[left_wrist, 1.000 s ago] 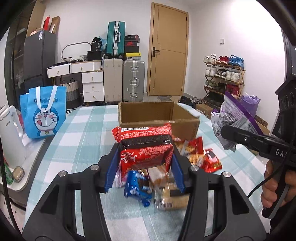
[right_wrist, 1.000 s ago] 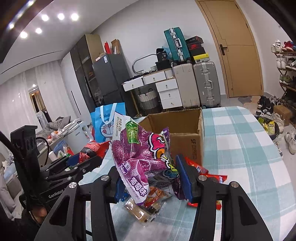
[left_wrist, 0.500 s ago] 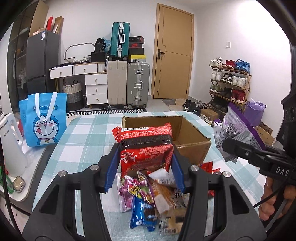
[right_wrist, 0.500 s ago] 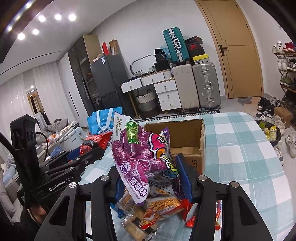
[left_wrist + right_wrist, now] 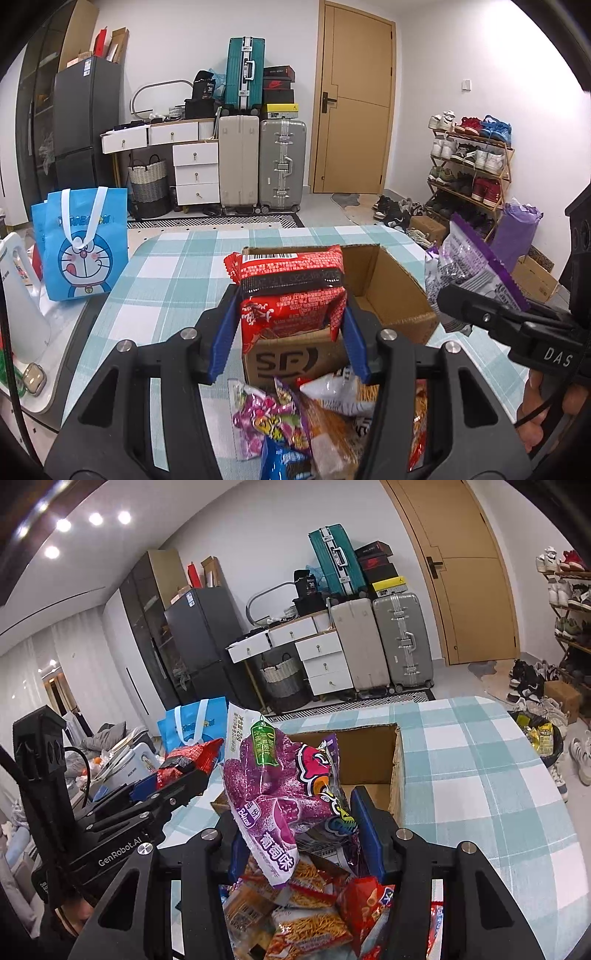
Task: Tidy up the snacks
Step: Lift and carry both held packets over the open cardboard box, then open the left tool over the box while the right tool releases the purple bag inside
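Red snack packet (image 5: pixel 291 295) clamped between left tongs (image 5: pixel 288 332), above cardboard box (image 5: pixel 391 291).

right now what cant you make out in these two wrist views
- Cardboard box floor: left wrist view, red packet covers most; right wrist view, purple packet does.
- Snack pile: gripper frames cut it off in both.
- Right hand: cropped at left wrist edge.

We see a red snack packet (image 5: pixel 291 295), barcode at its top edge, upright in front of the open cardboard box (image 5: pixel 391 291). A purple snack bag (image 5: pixel 280 801) with a green tag stands crumpled and upright. More packets (image 5: pixel 310 912) lie heaped just before the box, on the checked bench (image 5: pixel 480 775).
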`<state>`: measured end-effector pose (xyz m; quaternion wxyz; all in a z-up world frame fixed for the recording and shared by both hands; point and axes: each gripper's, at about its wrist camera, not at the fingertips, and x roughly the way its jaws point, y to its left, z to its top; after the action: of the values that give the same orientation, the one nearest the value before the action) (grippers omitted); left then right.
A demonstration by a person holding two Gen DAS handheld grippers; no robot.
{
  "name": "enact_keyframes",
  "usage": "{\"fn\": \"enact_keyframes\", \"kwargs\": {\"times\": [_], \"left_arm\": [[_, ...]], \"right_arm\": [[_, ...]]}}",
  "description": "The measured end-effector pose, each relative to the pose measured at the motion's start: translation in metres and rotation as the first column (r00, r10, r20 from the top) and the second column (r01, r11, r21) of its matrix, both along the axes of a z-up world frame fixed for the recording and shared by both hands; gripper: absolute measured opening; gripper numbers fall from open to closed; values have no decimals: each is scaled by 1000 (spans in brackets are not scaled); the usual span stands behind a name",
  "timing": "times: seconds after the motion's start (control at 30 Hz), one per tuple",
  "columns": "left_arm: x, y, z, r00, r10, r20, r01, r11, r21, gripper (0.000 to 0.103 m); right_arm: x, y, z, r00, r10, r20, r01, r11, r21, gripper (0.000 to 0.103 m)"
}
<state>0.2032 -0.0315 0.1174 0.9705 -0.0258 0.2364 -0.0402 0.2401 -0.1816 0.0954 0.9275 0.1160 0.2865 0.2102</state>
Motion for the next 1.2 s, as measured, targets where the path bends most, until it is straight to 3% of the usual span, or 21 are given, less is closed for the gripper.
{"fn": "enact_keyframes", "kwargs": {"times": [0.3, 0.67, 0.8, 0.83, 0.93, 0.97, 1.03, 1.13, 1.2], "left_arm": [[50, -6, -4, 999, 17, -42, -16, 1000, 7, 49], [94, 6, -36, 991, 52, -121, -52, 999, 2, 49], [98, 8, -45, 990, 43, -136, -41, 999, 18, 50], [99, 9, -47, 989, 43, -143, -41, 999, 22, 51], [97, 12, -51, 987, 45, -152, -43, 999, 14, 61], [96, 15, -51, 988, 45, -147, -44, 999, 8, 69], [89, 18, -51, 990, 49, -136, -51, 999, -8, 83], [82, 23, -49, 991, 41, -128, -45, 999, -30, 87], [78, 25, -48, 990, 36, -134, -40, 999, -30, 98]], "right_arm": [[39, -1, -7, 998, -27, -53, 26, 1000, -2, 51], [66, 8, -20, 995, -46, -93, 43, 999, -33, 51], [63, 9, -19, 996, -39, -81, 36, 999, -41, 56], [61, 8, -17, 996, -39, -74, 36, 998, -43, 64], [55, 5, -15, 998, -35, -60, 34, 999, -29, 75], [53, 4, -14, 998, -34, -61, 33, 999, -28, 76], [49, 3, -14, 998, -34, -59, 32, 999, -30, 88], [42, 1, -15, 998, -36, -52, 35, 999, -35, 98], [39, 0, -16, 997, -33, -67, 31, 999, -34, 102]]}}
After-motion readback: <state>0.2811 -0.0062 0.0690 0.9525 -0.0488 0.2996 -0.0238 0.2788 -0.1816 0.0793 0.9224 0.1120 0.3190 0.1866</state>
